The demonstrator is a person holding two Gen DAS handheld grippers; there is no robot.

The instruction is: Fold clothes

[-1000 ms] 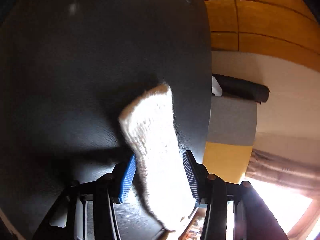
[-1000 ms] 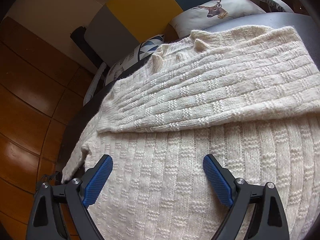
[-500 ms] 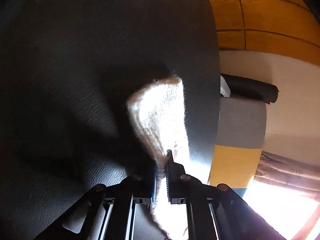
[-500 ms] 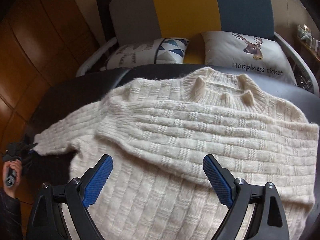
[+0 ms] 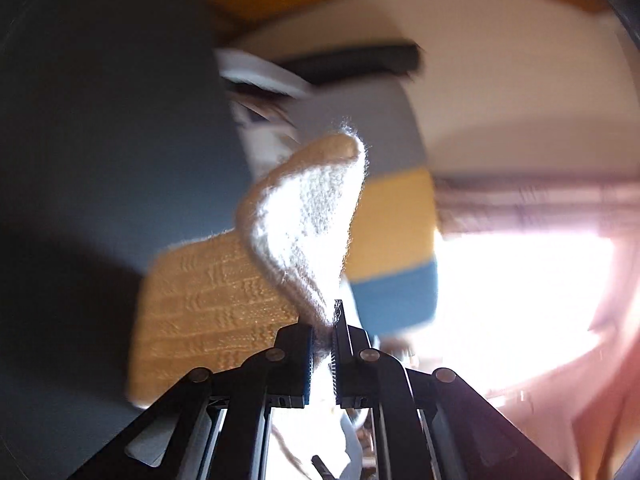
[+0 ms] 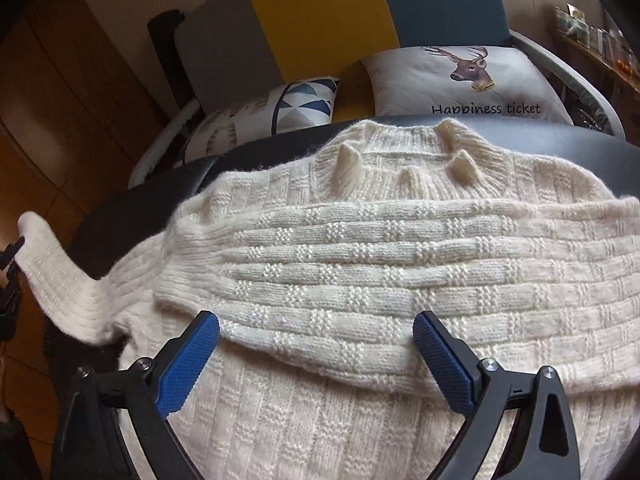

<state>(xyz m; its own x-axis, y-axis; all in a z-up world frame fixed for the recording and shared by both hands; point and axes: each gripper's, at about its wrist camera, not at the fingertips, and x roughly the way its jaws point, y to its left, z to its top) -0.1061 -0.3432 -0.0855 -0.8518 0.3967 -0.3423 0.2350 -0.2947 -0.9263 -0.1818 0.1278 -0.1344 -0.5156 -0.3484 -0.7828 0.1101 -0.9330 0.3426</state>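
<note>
Cream knit sweater [image 6: 360, 280] lies spread flat on a dark, faintly grained, leather-like counter [image 6: 580, 140]. Chunky wool, basket-weave blocks in horizontal bands; ribbed collar at the far edge, pulled up into four small soft peaks. One sleeve [image 6: 400, 272] is folded across the chest as a broad band, its edge thick and rounded.

Left gripper [image 5: 323, 344]: black frame, jaws pressed together on the cuff end of the other sleeve [image 5: 308, 224]. The fabric stands up from the pinch as a fuzzy, rounded flap, backlit, loose fibres glowing at the rim. More of the knit [image 5: 208, 300] shows below it in shadow, tan-toned, with ridged rows. View is motion-blurred. From the right wrist view this sleeve [image 6: 56, 280] is lifted off the counter at the left edge, arching up, with the ribbing curved.

Right gripper [image 6: 316, 360]: jaws wide apart, blue cross-hatched pads [image 6: 188, 364], hovering over the lower body of the sweater and holding nothing. Cannot tell whether the tips touch the wool.

Behind the counter: a sofa [image 6: 320, 20] with grey, yellow and blue panels; a deer-print cushion [image 6: 464, 80] reading "Happiness ticket"; a geometric-print cushion [image 6: 296, 100]. Glossy brown wooden panels [image 6: 60, 100] at left.
</note>
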